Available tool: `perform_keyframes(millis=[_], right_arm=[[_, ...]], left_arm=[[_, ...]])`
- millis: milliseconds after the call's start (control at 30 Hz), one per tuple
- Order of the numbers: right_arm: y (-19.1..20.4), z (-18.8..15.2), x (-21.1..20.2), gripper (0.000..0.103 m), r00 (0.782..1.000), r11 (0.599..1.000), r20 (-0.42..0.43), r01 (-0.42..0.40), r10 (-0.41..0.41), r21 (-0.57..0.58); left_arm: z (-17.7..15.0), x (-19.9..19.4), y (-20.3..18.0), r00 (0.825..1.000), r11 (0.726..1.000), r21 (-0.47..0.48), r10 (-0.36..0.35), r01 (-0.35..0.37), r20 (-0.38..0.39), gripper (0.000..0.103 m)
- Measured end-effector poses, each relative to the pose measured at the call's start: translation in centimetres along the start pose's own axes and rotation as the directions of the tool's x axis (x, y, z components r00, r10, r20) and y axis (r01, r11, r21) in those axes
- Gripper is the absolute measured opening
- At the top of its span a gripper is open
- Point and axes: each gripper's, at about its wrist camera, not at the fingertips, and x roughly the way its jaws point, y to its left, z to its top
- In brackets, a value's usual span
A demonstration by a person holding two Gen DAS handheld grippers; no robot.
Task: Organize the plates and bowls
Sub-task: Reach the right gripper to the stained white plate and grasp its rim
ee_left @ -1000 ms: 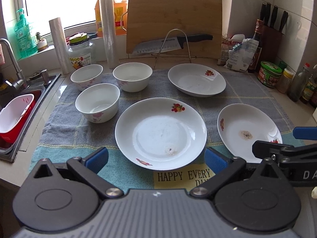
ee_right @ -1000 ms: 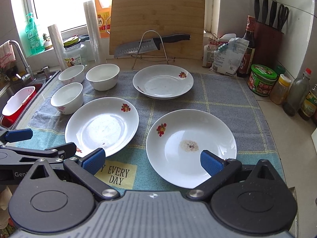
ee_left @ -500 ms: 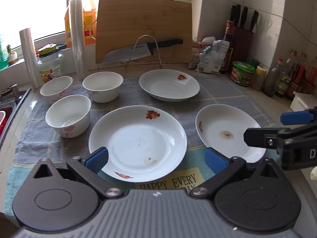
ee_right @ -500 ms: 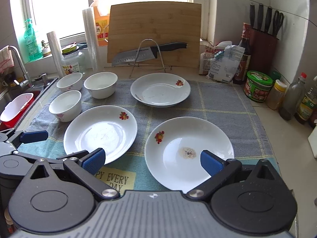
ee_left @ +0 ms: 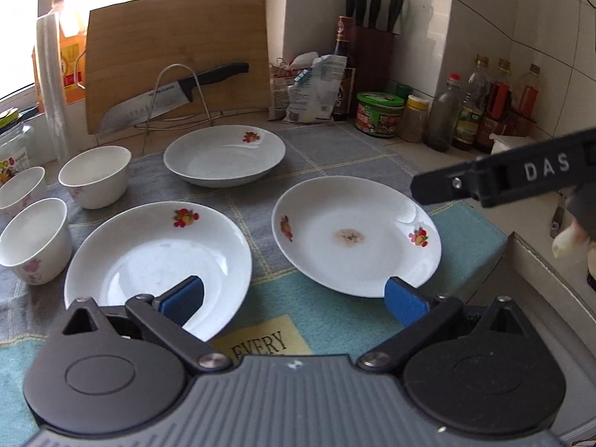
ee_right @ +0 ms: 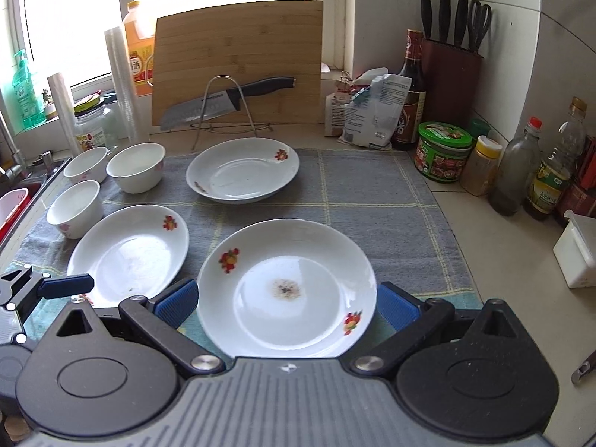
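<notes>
Bowls (ee_right: 135, 167) left of plates (ee_right: 242, 175)

Daylight from the window (ee_right: 208, 7), far ahead and left of the fingers; panes blown out to white. Cutting board (ee_right: 238, 59) backlit, its face in shade. Soft sheen on the plate (ee_right: 287, 294) between the right gripper's (ee_right: 285, 301) fingertips; shadows under the dishes faint. Left wrist view slightly motion-blurred and softer; right wrist view sharper. Fisheye bends the wall tiles and darkens the corners.
</notes>
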Motion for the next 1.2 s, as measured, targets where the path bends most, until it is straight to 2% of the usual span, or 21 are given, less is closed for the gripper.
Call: perform_keyframes(millis=[167, 333, 567, 767, 1100, 1200], right_arm=[[-3.1, 0.7, 2.3, 0.103, 1.000, 1.000, -0.023, -0.014, 0.014, 0.012], [-5.6, 1.1, 4.9, 0.103, 0.997, 0.999, -0.066, -0.036, 0.036, 0.008], [-7.9, 0.8, 8.7, 0.103, 0.986, 0.996, -0.140, -0.090, 0.089, -0.002], [-8.4, 0.2, 11.7, 0.103, 0.964, 0.986, -0.215, -0.166, 0.158, -0.016], [-7.2, 0.4, 15.0, 0.103, 0.935, 0.962, -0.293, -0.244, 0.200, -0.121], [-6.8, 0.6, 15.3, 0.103, 0.937, 0.960, -0.291, -0.242, 0.194, -0.138]], left_arm=[[-0.1, 2.6, -2.2, 0.999, 1.000, 0.021, -0.018, 0.019, -0.042, 0.102], [-0.8, 5.1, -3.9, 0.997, 0.999, 0.040, -0.006, 0.009, -0.079, 0.102], [-1.7, 8.1, -4.5, 0.991, 1.000, 0.003, 0.017, -0.017, -0.134, 0.102], [-1.9, 8.8, -5.2, 0.992, 0.998, 0.028, 0.057, -0.055, -0.110, 0.102], [-1.8, 9.0, -5.3, 0.996, 0.998, 0.044, 0.047, -0.044, -0.076, 0.103], [-1.9, 9.0, -5.3, 0.996, 0.998, 0.047, 0.045, -0.042, -0.073, 0.103]])
